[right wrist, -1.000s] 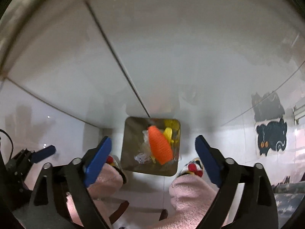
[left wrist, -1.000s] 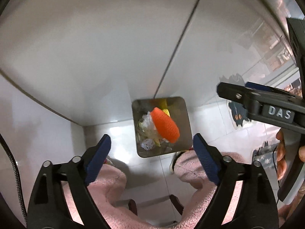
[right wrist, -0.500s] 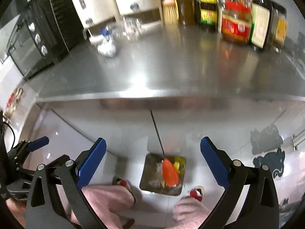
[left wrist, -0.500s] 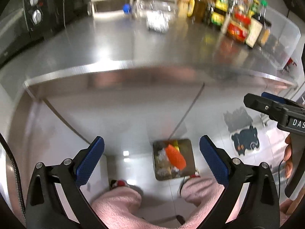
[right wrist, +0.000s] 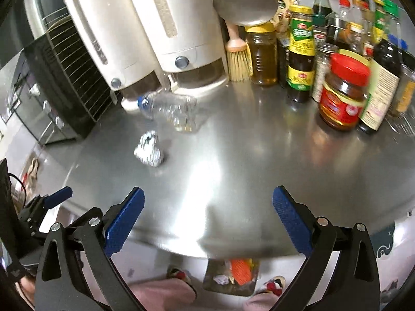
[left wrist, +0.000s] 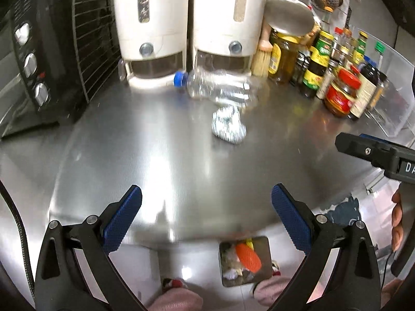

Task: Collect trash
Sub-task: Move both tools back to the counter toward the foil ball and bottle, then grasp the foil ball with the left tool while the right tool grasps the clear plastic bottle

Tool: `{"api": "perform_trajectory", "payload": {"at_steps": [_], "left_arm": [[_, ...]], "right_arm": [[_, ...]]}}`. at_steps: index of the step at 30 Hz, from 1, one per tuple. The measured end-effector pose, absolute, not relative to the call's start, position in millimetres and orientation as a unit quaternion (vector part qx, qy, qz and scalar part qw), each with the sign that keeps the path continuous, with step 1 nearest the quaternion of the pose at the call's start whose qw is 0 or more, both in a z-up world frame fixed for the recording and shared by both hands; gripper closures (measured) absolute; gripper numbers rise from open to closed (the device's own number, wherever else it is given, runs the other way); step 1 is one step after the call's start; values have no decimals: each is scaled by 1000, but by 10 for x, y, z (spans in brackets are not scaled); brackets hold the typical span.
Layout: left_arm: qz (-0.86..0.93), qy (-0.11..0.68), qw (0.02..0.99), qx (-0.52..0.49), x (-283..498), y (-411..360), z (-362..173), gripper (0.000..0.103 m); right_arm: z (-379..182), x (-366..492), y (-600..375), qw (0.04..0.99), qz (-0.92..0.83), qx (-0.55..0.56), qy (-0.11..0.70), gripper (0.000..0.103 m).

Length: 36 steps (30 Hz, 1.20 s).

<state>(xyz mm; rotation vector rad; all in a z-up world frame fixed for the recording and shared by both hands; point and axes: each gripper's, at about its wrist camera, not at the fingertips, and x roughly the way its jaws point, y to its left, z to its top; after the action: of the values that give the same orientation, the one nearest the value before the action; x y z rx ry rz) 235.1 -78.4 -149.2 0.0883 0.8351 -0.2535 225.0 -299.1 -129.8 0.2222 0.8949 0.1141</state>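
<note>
A crumpled foil ball (left wrist: 228,124) (right wrist: 149,150) lies mid-counter. Behind it an empty clear plastic bottle with a blue cap (left wrist: 215,85) (right wrist: 168,108) lies on its side by the white dispensers. Down on the floor past the counter's front edge stands a square metal bin (left wrist: 264,243) (right wrist: 210,274) holding an orange net wrapper (left wrist: 248,258) (right wrist: 241,272) and other scraps. My left gripper (left wrist: 206,220) and my right gripper (right wrist: 208,219) both hang open and empty over the counter's front edge, well short of the foil. The right gripper also shows at the left view's right edge.
Two white dispensers (left wrist: 189,20) and a black toaster oven (left wrist: 33,57) line the back left. Several sauce bottles and jars (right wrist: 342,90), a brush (right wrist: 237,59) and a clear tub (left wrist: 394,96) crowd the back right. Pink-trousered legs and slippers (left wrist: 176,298) stand by the bin.
Both grippers rose from close over the floor bin to above the counter edge and tilted up, bringing the counter, foil ball and bottle into view. The bin now sits small at the bottom.
</note>
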Motion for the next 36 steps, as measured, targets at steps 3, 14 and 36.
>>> {"api": "perform_trajectory", "payload": {"at_steps": [3, 14, 36], "left_arm": [[-120, 405, 905, 52, 2597, -860, -1479, 10], [-129, 446, 885, 25, 3365, -1151, -1760, 28], [-106, 442, 890, 43, 3706, -667, -1848, 57]], "right_arm": [[-1283, 2475, -2987, 895, 53, 112, 429, 4], [-1249, 3121, -2858, 901, 52, 103, 418, 4], [-1598, 3946, -2351, 892, 93, 70, 436, 4]]}}
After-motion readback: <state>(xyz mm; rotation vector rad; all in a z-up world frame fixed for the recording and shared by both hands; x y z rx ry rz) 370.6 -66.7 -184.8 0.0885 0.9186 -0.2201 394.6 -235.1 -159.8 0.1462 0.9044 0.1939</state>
